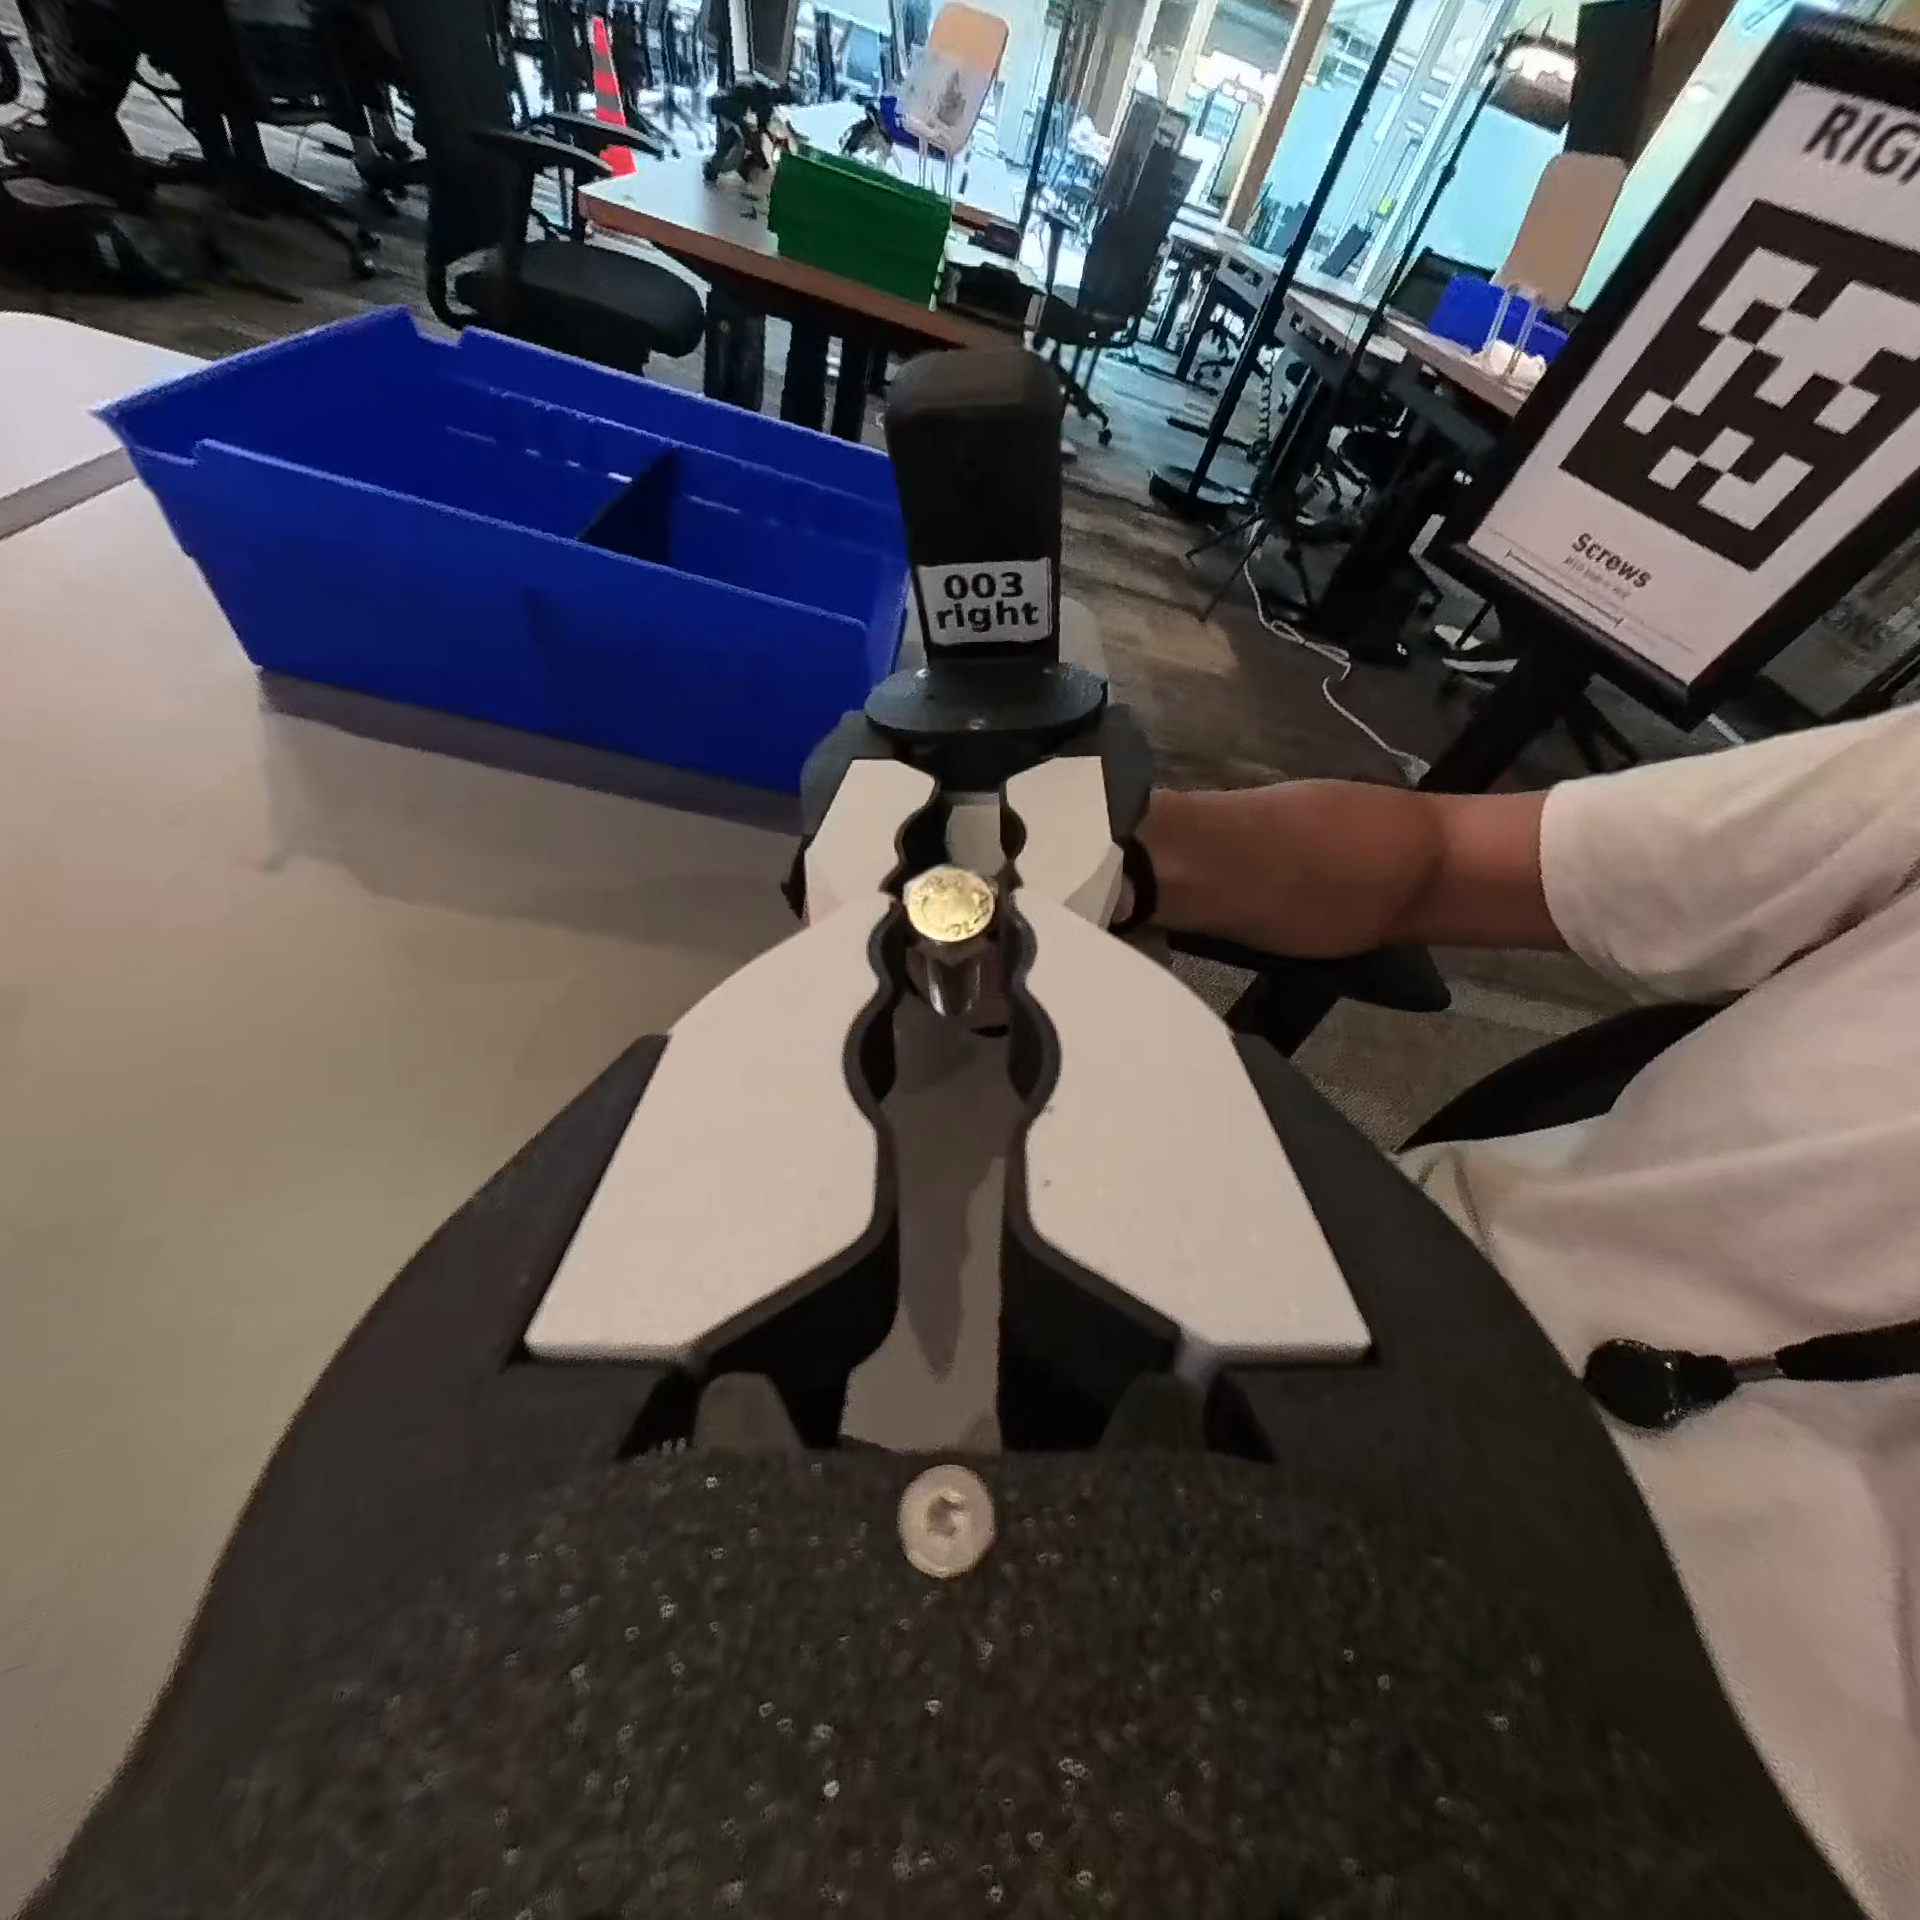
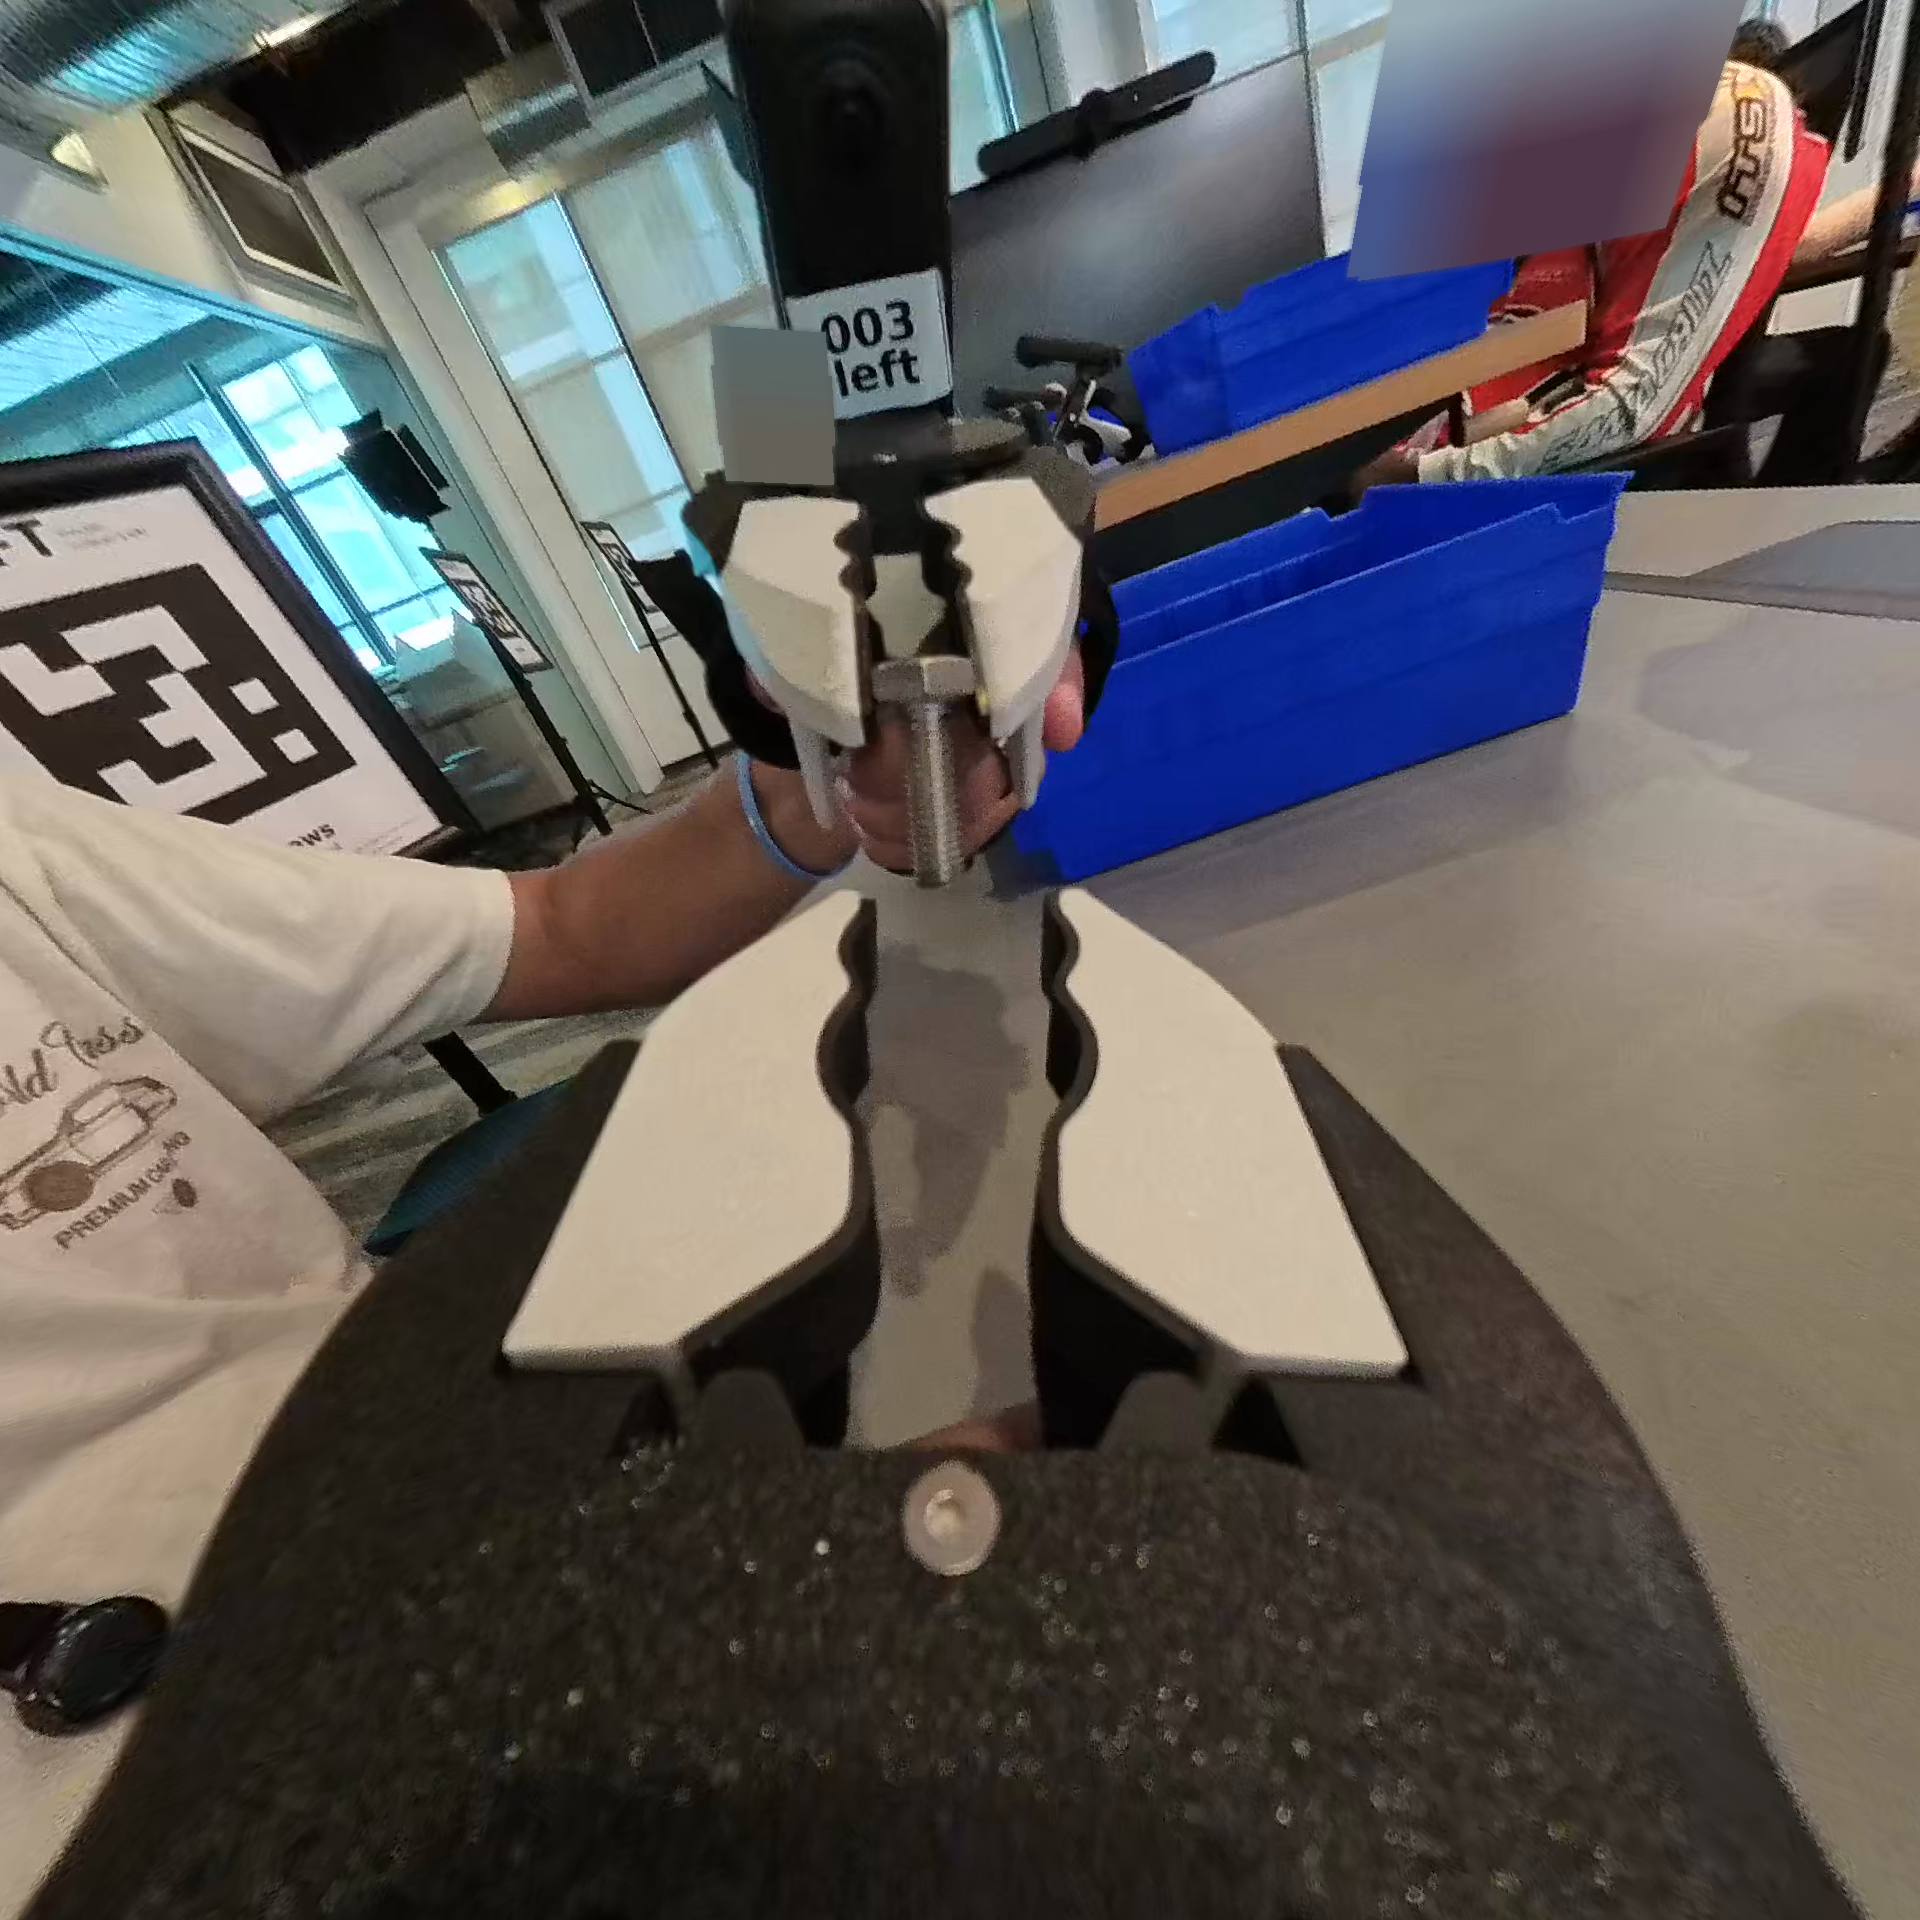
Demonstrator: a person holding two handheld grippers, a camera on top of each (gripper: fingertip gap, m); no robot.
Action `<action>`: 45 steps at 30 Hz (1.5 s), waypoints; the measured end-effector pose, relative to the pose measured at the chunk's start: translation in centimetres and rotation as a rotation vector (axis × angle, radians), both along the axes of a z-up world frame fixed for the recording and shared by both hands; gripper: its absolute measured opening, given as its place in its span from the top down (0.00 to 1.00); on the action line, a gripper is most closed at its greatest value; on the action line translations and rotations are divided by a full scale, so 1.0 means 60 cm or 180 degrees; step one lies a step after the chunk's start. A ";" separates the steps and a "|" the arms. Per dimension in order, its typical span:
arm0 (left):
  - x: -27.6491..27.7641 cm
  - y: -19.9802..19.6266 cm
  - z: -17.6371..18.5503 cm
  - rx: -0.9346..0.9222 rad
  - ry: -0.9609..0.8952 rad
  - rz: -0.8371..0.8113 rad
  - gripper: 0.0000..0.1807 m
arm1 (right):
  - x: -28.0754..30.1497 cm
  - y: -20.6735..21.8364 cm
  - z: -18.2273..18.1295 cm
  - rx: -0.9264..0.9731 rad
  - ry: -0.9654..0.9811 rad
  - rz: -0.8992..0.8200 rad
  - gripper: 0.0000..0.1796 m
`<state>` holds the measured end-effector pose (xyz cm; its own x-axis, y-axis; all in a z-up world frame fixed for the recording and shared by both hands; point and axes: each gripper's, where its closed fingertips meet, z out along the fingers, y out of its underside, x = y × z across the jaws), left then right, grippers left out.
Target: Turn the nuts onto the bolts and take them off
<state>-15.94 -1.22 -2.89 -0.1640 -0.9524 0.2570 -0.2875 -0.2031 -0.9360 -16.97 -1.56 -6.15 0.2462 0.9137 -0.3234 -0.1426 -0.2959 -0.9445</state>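
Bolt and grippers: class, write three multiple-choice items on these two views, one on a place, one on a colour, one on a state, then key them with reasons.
1. Where is the bolt?
A. Lying in the bin
B. Clamped by its head in the left gripper
C. Flat on the table

2. What colour is the bin on the table?
A. Blue
B. Red
C. Yellow

3. How does the right gripper stand?
A. Shut on a nut
B. Shut on the bolt
C. Open and empty

Key: 1 B, the right wrist view shows the hex head between the left gripper's fingers, shank pointing at the camera. 2 A, both views show a blue bin. 3 C, its fingers stand apart with only bare table between them.
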 end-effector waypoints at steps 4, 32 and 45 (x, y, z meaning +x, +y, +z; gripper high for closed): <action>0.011 -0.006 -0.004 -0.0054 -0.0071 -0.0028 0.91 | 0.001 -0.007 0.003 -0.0001 0.0037 0.0062 0.84; -0.187 0.171 -0.121 0.0679 0.0352 0.3668 0.78 | 0.075 0.073 -0.023 0.0150 -0.0443 -0.1362 0.95; -0.161 0.150 -0.106 0.0879 0.0226 0.3342 0.79 | 0.524 0.217 0.095 -0.1013 -0.3347 -0.2373 0.95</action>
